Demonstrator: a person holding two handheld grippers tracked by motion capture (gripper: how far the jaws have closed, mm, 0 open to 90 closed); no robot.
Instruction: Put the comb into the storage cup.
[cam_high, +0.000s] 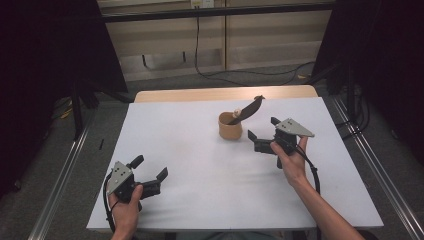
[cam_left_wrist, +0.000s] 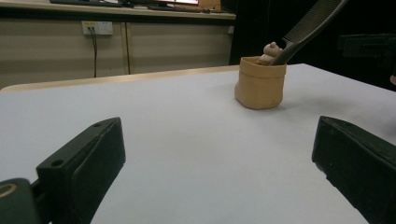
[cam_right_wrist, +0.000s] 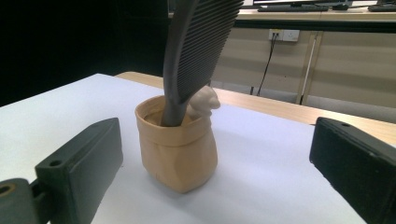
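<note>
A small tan pot (cam_high: 230, 127) (cam_left_wrist: 259, 83) (cam_right_wrist: 177, 149) stands on the white table (cam_high: 200, 165) right of centre. A dark comb (cam_high: 246, 110) (cam_left_wrist: 306, 28) (cam_right_wrist: 198, 46) leans out of it toward the back right, and a small beige figure (cam_left_wrist: 270, 51) (cam_right_wrist: 204, 100) pokes up beside the comb. My right gripper (cam_high: 260, 131) hovers open just right of the pot, its jaws spread to either side of it without touching. My left gripper (cam_high: 150, 172) rests open at the near left of the table, well away from the pot, with nothing between its jaws.
The table's wooden back edge (cam_high: 225, 93) lies behind the pot. Metal rails (cam_high: 60, 175) run along both sides of the table. A black cable (cam_high: 235, 74) trails over the floor behind, in front of a beige wall panel (cam_high: 170, 45).
</note>
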